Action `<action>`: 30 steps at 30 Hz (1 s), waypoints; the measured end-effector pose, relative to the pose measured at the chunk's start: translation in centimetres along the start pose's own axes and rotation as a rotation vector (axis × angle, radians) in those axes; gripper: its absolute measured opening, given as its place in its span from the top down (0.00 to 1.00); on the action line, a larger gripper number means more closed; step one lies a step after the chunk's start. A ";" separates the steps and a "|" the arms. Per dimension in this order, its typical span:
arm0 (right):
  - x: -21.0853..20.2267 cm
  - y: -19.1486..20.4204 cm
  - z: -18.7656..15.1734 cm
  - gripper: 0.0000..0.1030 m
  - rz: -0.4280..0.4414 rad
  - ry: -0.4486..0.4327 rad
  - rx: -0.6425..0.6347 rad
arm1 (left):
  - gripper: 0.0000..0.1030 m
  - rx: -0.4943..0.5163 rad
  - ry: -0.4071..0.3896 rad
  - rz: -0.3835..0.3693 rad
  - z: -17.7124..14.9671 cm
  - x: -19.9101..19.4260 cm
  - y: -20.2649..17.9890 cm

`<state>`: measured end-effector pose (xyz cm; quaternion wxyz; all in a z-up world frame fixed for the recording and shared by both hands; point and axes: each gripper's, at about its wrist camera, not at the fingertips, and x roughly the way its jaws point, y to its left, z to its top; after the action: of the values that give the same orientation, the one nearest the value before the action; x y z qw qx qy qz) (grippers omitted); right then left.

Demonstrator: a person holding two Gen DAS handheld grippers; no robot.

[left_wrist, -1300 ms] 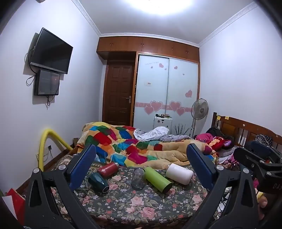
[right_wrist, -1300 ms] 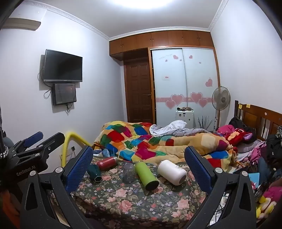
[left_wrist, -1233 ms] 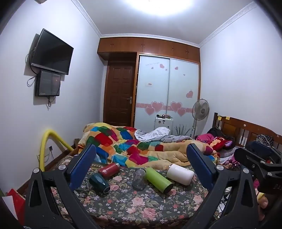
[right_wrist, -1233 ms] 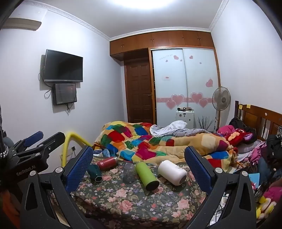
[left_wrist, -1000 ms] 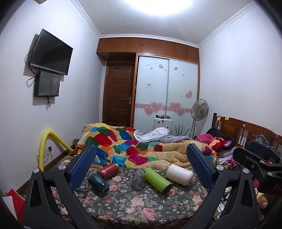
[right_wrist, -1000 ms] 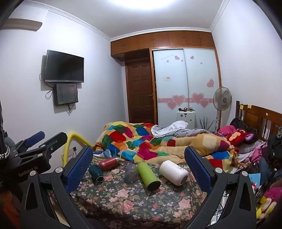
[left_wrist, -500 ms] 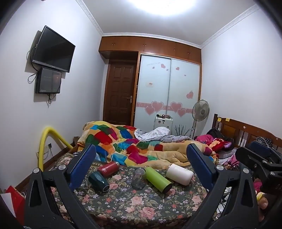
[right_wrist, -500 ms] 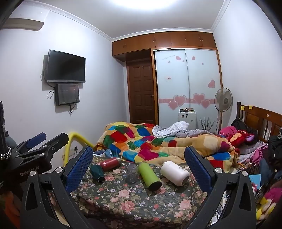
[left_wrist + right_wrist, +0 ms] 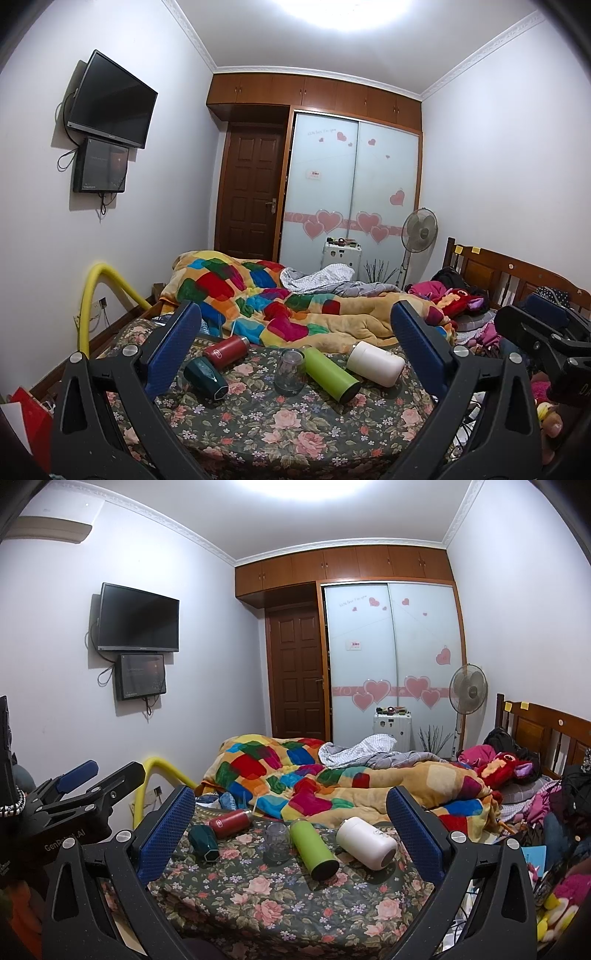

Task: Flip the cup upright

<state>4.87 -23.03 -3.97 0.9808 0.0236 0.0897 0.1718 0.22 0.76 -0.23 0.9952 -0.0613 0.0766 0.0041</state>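
Observation:
Several cups lie on their sides on the floral bedspread (image 9: 258, 424): a dark green cup (image 9: 205, 377), a red bottle (image 9: 225, 350), a lime green bottle (image 9: 331, 374) and a white cup (image 9: 375, 363). A clear glass (image 9: 290, 373) stands mouth-down between them. The same items show in the right wrist view: dark green cup (image 9: 204, 843), red bottle (image 9: 231, 822), glass (image 9: 277, 841), green bottle (image 9: 313, 849), white cup (image 9: 365, 843). My left gripper (image 9: 295, 347) and right gripper (image 9: 290, 829) are open and empty, held back from the cups.
A patchwork quilt (image 9: 258, 295) is bunched behind the cups. A yellow padded rail (image 9: 96, 295) stands at the left. Clothes and plush toys (image 9: 509, 771) pile at the right by the wooden headboard (image 9: 517, 273). A fan (image 9: 467, 690) and wardrobe (image 9: 351, 192) are far back.
Both views have shifted slightly; the cups sit a little lower and nearer in frame. Nothing on the bed has moved and both grippers stay open.

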 end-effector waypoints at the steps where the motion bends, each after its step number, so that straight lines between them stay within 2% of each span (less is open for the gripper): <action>1: 0.0 0.0 0.0 0.00 0.000 0.000 0.001 | 0.00 0.001 0.000 0.000 0.0 0.0 0.0; 30: 0.1 0.2 -0.2 0.00 0.003 0.007 -0.001 | 0.00 0.002 0.000 0.000 -0.2 0.0 0.1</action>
<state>4.86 -22.79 -4.13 0.9802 0.0226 0.0931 0.1735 0.22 0.85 -0.42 0.9952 -0.0606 0.0767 0.0040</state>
